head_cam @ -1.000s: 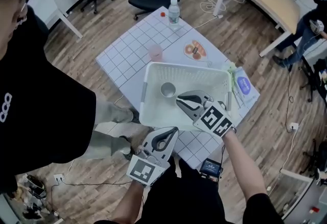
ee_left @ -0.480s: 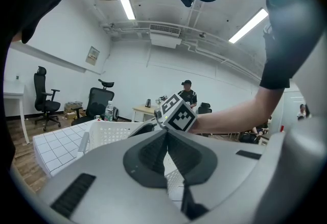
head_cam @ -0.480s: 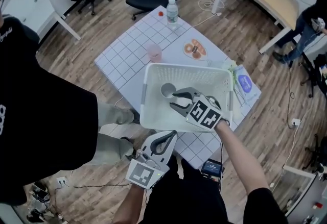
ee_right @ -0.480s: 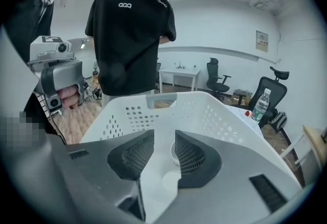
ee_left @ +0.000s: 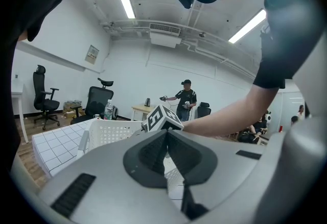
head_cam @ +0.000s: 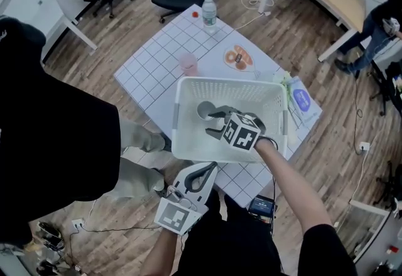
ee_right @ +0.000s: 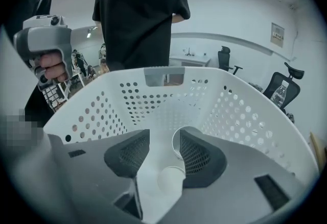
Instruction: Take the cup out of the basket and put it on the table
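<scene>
A white perforated basket [head_cam: 188,89] stands on the white gridded table [head_cam: 157,61]. A small pale cup [head_cam: 205,109] sits upright inside it, near its left wall. My right gripper [head_cam: 213,122] reaches into the basket just right of the cup, and its jaws are opening. In the right gripper view the cup's rim [ee_right: 176,142] shows as an arc against the right-hand pad, with only a sliver inside the gap of the gripper [ee_right: 164,134]; no pad presses on it. My left gripper [head_cam: 202,172] hangs shut and empty below the basket's near edge, jaws [ee_left: 166,135] meeting.
On the table behind the basket stand a pink cup [head_cam: 188,65], a water bottle [head_cam: 209,12] and a plate of doughnuts [head_cam: 239,59]. A blue packet [head_cam: 301,104] lies right of the basket. A person in black [ee_right: 140,14] stands close at the table's left side.
My right gripper has moved left across the basket toward the cup and its jaws have spread apart. The left gripper has stayed near the table's front edge.
</scene>
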Demonstrator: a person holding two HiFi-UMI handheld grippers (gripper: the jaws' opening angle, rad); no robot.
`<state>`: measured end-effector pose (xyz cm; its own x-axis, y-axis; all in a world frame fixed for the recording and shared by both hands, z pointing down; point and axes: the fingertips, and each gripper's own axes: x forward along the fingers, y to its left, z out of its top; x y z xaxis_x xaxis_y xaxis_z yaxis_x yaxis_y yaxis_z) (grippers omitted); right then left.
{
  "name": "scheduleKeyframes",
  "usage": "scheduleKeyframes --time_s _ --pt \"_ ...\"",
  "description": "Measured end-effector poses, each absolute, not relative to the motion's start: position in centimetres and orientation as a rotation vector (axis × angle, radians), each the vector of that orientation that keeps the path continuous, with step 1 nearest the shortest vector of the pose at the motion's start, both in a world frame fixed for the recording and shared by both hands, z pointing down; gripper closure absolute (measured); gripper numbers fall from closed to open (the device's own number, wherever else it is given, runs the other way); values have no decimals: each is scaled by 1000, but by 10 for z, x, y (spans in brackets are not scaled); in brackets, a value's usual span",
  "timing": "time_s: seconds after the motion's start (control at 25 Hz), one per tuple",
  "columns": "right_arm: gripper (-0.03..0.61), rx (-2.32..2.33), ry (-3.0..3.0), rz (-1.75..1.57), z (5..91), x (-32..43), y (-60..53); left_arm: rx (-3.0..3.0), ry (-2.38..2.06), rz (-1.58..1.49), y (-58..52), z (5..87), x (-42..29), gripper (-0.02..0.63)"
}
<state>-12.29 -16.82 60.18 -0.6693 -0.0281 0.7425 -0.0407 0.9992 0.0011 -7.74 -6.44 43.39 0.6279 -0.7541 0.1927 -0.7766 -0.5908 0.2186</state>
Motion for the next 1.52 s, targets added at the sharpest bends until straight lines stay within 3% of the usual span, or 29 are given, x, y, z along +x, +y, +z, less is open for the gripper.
scheduleKeyframes --time_s 0.96,1.52 --pt "397 13 -2173 30 662 -131 -178 2573 -1219 133 -66 442 -76 606" --pt "534 48 -2141 -28 668 -132 -185 2548 -1231 121 -62 443 -80 606"
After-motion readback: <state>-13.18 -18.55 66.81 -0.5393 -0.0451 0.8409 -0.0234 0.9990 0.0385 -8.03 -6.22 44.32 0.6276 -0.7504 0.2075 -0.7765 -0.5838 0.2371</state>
